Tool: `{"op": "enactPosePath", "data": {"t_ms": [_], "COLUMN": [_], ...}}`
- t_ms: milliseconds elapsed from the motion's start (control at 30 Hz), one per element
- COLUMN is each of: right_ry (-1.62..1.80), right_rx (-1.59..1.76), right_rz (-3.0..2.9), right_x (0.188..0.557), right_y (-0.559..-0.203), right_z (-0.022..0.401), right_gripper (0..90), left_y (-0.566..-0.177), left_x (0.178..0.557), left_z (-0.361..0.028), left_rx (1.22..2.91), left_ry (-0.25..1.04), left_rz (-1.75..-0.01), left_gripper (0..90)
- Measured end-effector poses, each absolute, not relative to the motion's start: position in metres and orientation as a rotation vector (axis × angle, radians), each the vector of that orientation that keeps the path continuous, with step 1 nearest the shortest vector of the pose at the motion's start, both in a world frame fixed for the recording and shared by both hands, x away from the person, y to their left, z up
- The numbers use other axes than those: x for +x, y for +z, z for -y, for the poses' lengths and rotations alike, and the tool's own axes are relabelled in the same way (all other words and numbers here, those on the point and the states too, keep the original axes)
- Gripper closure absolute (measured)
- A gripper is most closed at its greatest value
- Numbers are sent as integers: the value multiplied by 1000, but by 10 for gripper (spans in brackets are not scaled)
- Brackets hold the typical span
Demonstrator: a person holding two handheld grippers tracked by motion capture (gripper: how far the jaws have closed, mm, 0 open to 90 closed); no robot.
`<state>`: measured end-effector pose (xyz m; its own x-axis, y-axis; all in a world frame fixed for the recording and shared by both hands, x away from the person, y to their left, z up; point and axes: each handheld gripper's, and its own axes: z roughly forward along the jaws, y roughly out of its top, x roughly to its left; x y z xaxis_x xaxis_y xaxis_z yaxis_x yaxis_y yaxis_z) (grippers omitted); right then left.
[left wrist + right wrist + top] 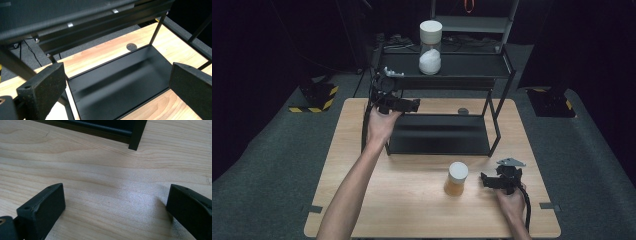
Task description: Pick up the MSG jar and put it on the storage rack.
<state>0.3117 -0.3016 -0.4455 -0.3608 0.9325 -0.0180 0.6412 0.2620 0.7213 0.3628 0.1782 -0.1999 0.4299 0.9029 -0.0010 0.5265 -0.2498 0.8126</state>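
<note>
A black two-tier rack (499, 70) stands at the back of the wooden table (412, 210). On its top shelf sits a white jar (430, 47) with a white lid. A jar of amber contents with a white lid (456, 178) stands on the table in front of the rack. My left gripper (412, 104) is open at the rack's left end, between the two shelves; in the left gripper view its jaws (117, 87) frame the bare lower shelf (120, 82). My right gripper (487, 180) rests low, just right of the amber jar, open with nothing held (115, 205).
A small dark round hole (463, 111) marks the table behind the lower shelf. The rack's front leg (137, 135) stands ahead of the right gripper. Yellow-black striped bases (314, 102) sit on the floor beside the table.
</note>
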Motion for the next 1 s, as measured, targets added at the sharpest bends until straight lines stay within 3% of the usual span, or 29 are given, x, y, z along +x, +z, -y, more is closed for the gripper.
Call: {"op": "enactPosePath", "data": {"t_ms": [1000], "right_ry": [877], "right_rx": [1423], "right_rz": [-2094], "right_x": [312], "right_y": [-446], "right_z": [301], "right_gripper": [13], "left_y": [-309], "left_x": [323], "left_z": [-194], "left_rx": [1898], "left_ry": [585], "left_rz": [-1209], "left_gripper": [21]}}
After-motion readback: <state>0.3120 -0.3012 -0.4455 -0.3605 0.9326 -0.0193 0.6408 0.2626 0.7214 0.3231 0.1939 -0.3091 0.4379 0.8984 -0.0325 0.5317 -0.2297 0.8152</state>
